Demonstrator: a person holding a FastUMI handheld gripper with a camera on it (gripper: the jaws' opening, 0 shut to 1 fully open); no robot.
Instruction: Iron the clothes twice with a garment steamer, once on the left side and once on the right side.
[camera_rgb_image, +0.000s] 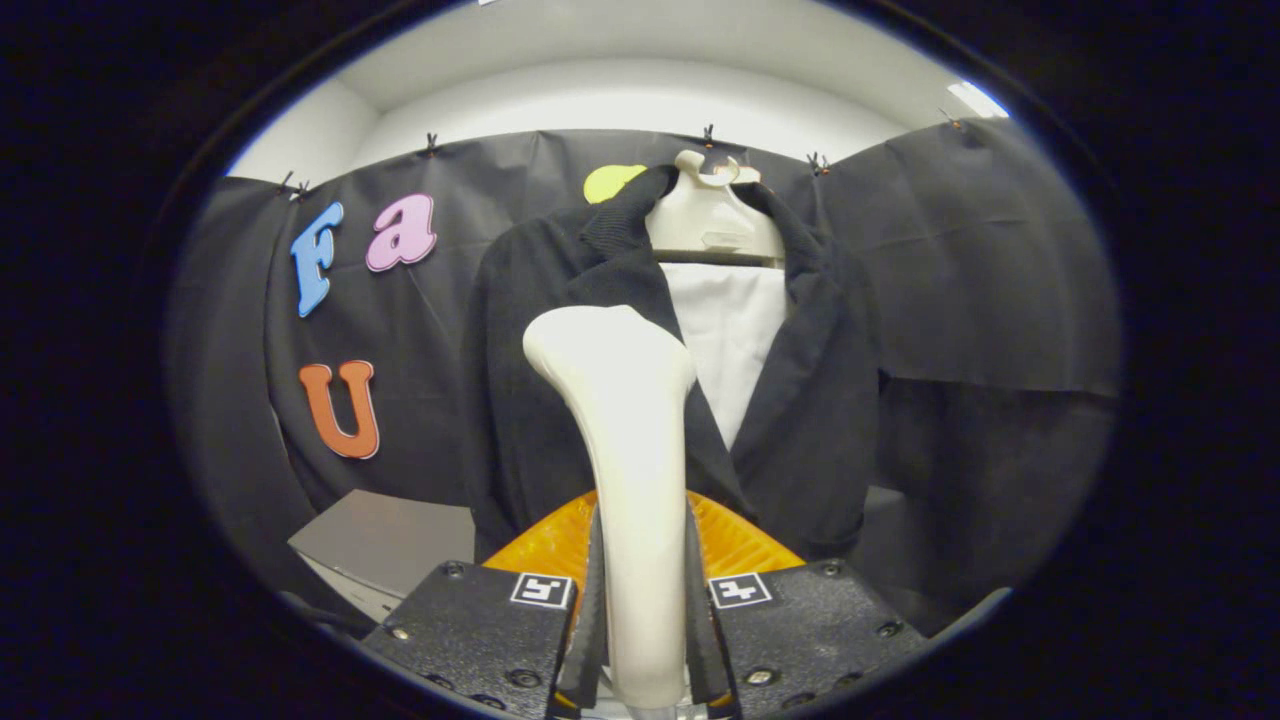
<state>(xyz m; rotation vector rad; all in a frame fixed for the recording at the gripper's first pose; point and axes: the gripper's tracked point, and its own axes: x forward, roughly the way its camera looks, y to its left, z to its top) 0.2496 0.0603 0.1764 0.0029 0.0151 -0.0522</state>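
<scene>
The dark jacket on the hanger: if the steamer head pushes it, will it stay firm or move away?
The dark jacket probably yields and swings, since it hangs loose from a hanger. The steamer, clamped between the fingers, looks rigid and should push without bending.

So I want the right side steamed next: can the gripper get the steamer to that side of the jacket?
Probably yes: the gripper is shut on the steamer, and nothing stands between it and the jacket.

So the gripper (640, 610) on my rig is two chunky blocks with a rough, pebbled finish, each with a few round screws sunk into the top. Both blocks have a little square tag with a blocky pattern near the inner corner. Thin flat fingers (592, 600) run forward from between them.
</scene>
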